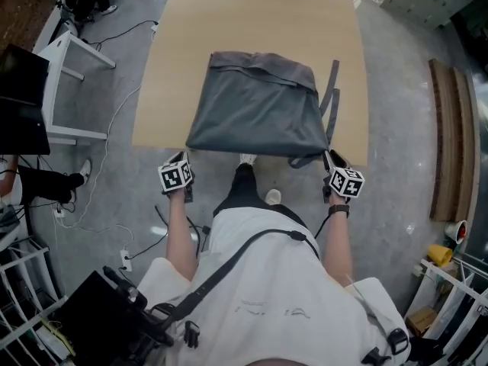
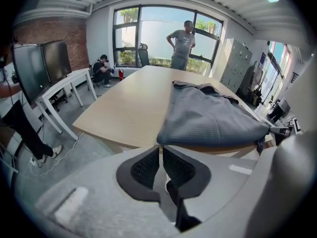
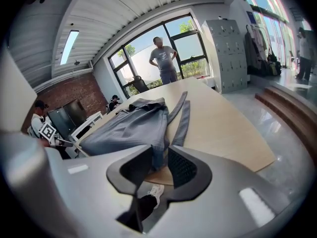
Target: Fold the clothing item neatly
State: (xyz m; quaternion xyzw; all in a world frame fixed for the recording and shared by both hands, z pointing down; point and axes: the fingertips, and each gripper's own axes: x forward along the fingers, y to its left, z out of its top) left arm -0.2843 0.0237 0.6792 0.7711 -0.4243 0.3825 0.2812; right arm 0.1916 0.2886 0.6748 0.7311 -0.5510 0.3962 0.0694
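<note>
A grey garment (image 1: 259,109) lies folded on the wooden table (image 1: 183,59), its near fold along the table's front edge. Two grey straps (image 1: 332,97) trail off its right side. My left gripper (image 1: 181,158) is at the garment's near left corner. In the left gripper view the jaws (image 2: 161,155) stand a narrow slit apart with nothing between them, and the garment (image 2: 208,118) corner lies just beyond the tips. My right gripper (image 1: 332,158) is at the near right corner. Its jaws (image 3: 159,157) stand slightly apart, and a hanging edge of the garment (image 3: 129,125) sits loosely between them.
A person (image 2: 182,41) stands at the table's far end by the window, and another sits at the back left (image 2: 103,71). A white desk with monitors (image 2: 54,78) stands at the left. Grey lockers (image 3: 228,53) and wooden boards (image 1: 450,136) are at the right. Cables (image 1: 107,166) lie on the floor.
</note>
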